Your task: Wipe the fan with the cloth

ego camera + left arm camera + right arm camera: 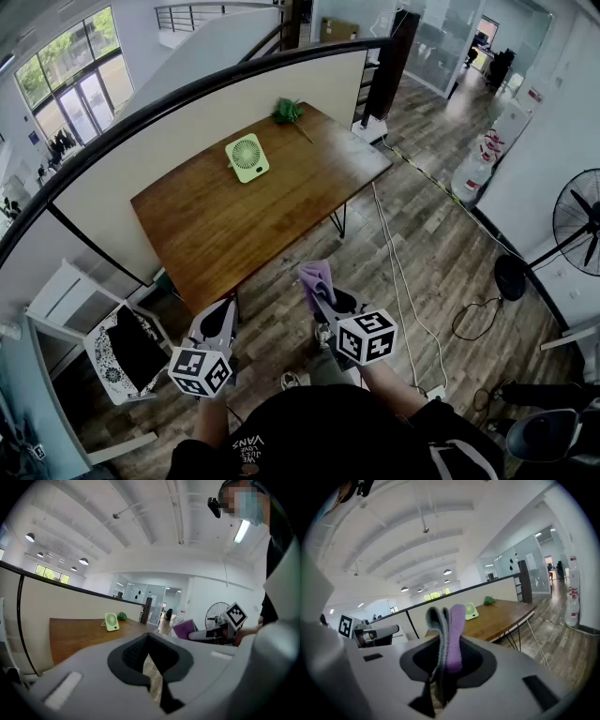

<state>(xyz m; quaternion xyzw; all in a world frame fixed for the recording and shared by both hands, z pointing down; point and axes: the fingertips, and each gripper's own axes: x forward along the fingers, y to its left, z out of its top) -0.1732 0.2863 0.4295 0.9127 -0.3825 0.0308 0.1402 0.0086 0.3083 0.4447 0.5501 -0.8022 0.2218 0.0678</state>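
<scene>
A small light-green fan (247,157) stands on the far part of the wooden table (225,225), well ahead of both grippers; it shows small in the left gripper view (111,621) and in the right gripper view (470,611). My right gripper (320,292) is shut on a folded purple and grey cloth (316,280), which sticks up between its jaws (449,634). My left gripper (218,323) hovers off the table's near edge, shut with nothing in it (149,639). Both grippers are short of the table, over the floor.
A small green plant (287,111) sits at the table's far corner. A white partition (187,141) backs the table. A white chair (117,352) stands at left. Cables (398,281) run over the wood floor at right, near a black pedestal fan (574,220).
</scene>
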